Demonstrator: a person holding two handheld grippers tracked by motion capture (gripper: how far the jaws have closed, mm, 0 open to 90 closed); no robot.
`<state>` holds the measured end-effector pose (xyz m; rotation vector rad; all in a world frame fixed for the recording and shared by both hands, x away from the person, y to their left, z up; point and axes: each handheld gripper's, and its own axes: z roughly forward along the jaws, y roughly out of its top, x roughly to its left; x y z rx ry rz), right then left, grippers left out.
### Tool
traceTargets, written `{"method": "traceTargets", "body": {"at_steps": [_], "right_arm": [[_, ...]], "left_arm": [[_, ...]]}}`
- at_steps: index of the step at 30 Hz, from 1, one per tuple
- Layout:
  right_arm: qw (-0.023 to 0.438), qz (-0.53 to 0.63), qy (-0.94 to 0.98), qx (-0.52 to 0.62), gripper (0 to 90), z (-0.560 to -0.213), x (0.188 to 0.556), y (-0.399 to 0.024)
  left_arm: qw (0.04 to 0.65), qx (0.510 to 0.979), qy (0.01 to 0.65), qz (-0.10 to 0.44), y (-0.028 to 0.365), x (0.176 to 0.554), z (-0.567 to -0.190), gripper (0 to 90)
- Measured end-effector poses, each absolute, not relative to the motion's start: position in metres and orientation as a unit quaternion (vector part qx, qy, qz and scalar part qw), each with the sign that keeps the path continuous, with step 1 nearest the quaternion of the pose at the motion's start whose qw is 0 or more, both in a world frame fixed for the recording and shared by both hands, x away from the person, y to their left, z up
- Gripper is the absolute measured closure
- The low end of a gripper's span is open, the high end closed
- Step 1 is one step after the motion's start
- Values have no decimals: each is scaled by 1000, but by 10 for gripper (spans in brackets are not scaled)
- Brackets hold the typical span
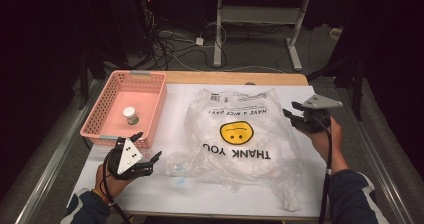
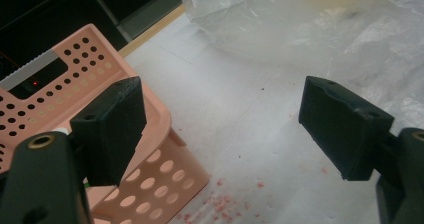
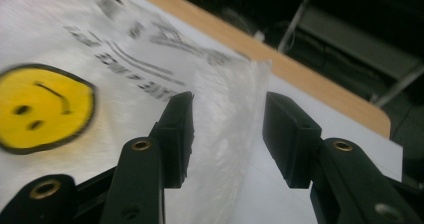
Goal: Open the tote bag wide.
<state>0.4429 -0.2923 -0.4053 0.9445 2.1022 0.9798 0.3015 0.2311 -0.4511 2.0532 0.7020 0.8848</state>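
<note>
My right gripper [image 3: 227,134], half-open, straddles the bag [image 1: 240,134] edge, grip pending; left gripper [image 2: 222,129] waits open.

Both tongs are black, with blocky jaws on arms fixed by brass-ringed screws. The left tongs [image 1: 141,150] and the right tongs [image 1: 292,115] each carry a grey three-cornered plate and trail a black cable. Dark sleeves cover the person's forearms.
</note>
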Motion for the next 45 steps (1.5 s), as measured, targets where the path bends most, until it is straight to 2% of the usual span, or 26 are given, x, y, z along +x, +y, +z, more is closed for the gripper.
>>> {"method": "traceTargets", "body": {"at_steps": [4,7,10,15,18,21,23,35,42,45], "right_arm": [[296,348,804,381,526,-415,469,-288],[264,328,809,409,520,-432,497,-282],[231,323,811,430,601,-444,511,-277],[225,282,806,470,635,-463,528,-278],[213,290,794,490,722,-468,531,-283],[219,285,791,496,883,-468,531,-283],[224,282,787,501,900,-468,530,-283],[267,273,695,609,900,-471,527,-299],[227,264,712,610,893,-465,512,-309],[232,266,720,598,883,-466,499,-310]], "left_arm": [[388,811,270,346,229,300,-452,187],[387,814,266,342,228,301,-453,188],[385,816,265,341,227,301,-453,188],[386,819,260,335,225,301,-454,189],[386,820,259,334,225,302,-455,189],[388,820,256,334,224,304,-454,195],[389,820,254,333,223,304,-453,196],[412,817,244,321,223,308,-450,201],[414,814,248,324,230,306,-448,201],[413,812,251,326,232,305,-447,201]]}}
